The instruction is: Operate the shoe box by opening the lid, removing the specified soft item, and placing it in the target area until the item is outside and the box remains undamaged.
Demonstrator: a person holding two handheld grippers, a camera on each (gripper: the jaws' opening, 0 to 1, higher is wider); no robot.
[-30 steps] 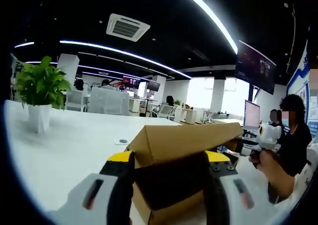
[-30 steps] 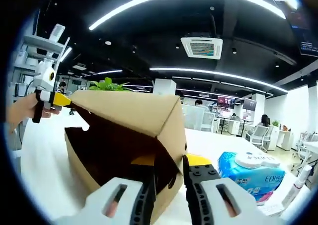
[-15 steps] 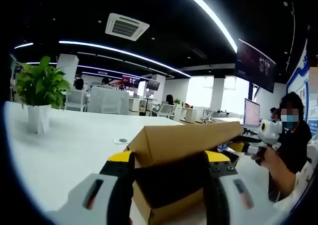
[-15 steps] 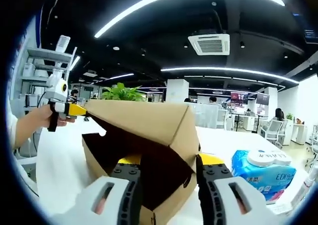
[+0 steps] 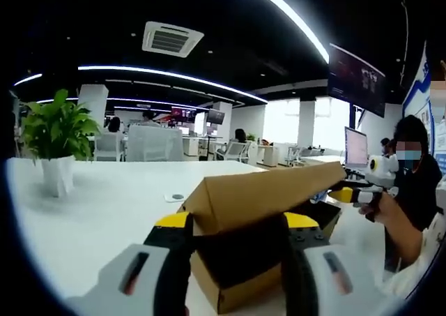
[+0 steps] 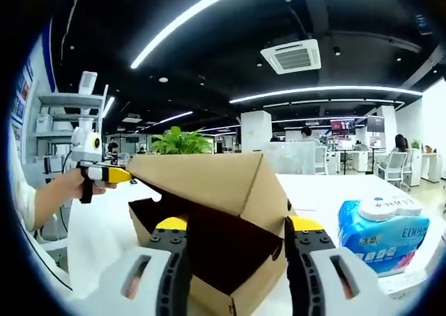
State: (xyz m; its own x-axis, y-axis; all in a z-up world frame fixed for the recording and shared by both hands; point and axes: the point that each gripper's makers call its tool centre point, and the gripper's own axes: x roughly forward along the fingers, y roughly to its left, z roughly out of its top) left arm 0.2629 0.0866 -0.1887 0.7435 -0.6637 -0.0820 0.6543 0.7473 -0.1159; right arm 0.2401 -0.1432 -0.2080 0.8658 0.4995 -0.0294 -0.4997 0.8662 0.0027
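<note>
Shoe box point(image 5: 261, 250) sat on the white table point(image 5: 104, 204), lid point(image 6: 209, 180) raised, just beyond both claws. Left gripper point(image 5: 237, 225) and right gripper point(image 6: 237, 229) stood wide open, holding nothing, jaws flanking its near corner.

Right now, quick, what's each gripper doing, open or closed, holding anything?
Left gripper: open, jaws apart around the shoe box end, holding nothing.
Right gripper: open, jaws apart at the box's other end, holding nothing.

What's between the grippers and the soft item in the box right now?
The raised lid slopes over the shoe box opening. Both grippers, left and right, stand open at the box ends. The interior is dark; the soft item can't be made out.
</note>
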